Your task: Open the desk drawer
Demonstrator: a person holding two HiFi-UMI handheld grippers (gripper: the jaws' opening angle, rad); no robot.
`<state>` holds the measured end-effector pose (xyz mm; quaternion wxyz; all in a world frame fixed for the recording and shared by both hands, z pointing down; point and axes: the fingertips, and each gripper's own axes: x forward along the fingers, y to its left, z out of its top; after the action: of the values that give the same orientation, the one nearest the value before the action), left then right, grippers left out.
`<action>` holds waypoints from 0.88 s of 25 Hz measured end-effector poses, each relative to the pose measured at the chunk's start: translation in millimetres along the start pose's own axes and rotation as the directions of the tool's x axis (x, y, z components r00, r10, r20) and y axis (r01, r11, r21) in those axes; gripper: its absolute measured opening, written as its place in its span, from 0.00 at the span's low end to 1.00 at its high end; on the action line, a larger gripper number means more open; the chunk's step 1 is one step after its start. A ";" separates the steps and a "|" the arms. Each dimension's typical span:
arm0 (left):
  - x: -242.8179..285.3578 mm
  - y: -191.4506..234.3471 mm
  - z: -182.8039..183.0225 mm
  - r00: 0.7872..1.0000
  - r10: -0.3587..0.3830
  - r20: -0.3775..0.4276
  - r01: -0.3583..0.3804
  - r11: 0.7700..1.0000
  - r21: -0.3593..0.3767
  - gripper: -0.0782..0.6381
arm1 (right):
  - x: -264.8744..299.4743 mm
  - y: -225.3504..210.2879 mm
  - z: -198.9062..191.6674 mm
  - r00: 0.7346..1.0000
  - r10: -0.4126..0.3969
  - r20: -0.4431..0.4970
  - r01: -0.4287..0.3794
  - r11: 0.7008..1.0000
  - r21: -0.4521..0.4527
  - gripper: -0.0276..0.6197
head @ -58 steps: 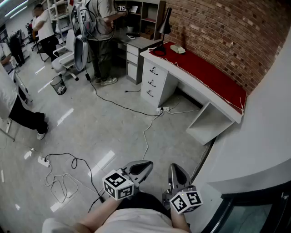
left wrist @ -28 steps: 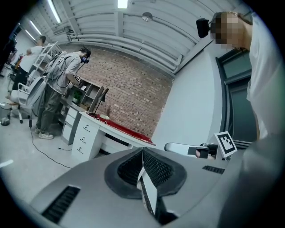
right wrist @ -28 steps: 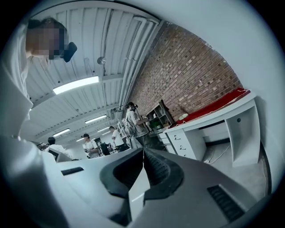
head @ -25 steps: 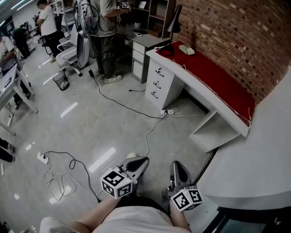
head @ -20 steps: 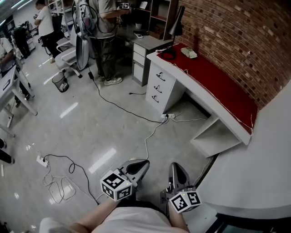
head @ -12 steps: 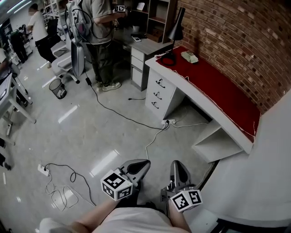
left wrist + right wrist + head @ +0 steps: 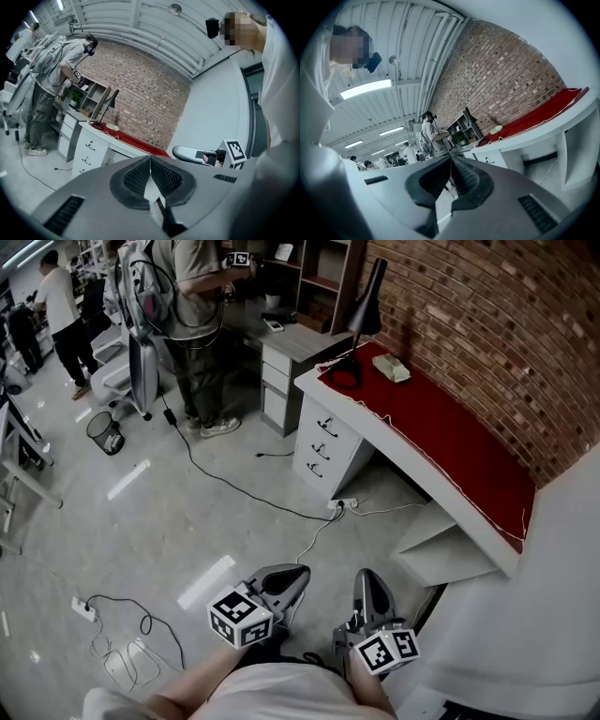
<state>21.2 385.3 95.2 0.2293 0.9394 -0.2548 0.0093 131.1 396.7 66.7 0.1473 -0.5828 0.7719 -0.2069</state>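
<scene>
The white desk (image 7: 370, 442) with a red top (image 7: 441, 432) stands against the brick wall. Its white drawer unit (image 7: 323, 442) has three drawers with dark handles, all closed. Both grippers sit at the bottom of the head view, well short of the desk, over the floor. My left gripper (image 7: 302, 571) is shut with nothing in it. My right gripper (image 7: 366, 576) is shut and empty too. In the left gripper view the jaws (image 7: 150, 157) meet, with the drawer unit (image 7: 88, 149) far beyond. In the right gripper view the jaws (image 7: 451, 157) meet, the desk (image 7: 534, 133) off to the right.
A black lamp (image 7: 361, 320) and a small pale object (image 7: 391, 368) stand on the desk. Cables (image 7: 234, 470) and a power strip (image 7: 339, 505) lie on the floor before the drawers. A person (image 7: 192, 324) stands by a grey cabinet (image 7: 281, 371). A white wall (image 7: 553, 596) is at my right.
The view has advanced across the floor toward the desk, which now looks nearer. Both grippers travel along at the bottom of the view, shut and empty throughout.
</scene>
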 end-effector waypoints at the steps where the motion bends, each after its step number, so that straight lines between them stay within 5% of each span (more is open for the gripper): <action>1: 3.5 6.0 3.1 1.000 -0.003 0.000 0.003 1.000 0.000 0.12 | 6.8 -2.7 0.6 1.000 -0.003 0.001 0.003 1.000 0.001 0.07; 22: 37.1 112.1 44.3 1.000 0.028 0.000 -0.028 0.999 -0.020 0.12 | 112.6 -21.6 -17.0 0.994 -0.015 -0.105 0.020 0.998 0.051 0.07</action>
<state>-5.1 262.6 108.3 0.2384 0.9334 -0.2680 0.0098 110.1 285.9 93.7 0.1201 -0.5739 0.7678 -0.2584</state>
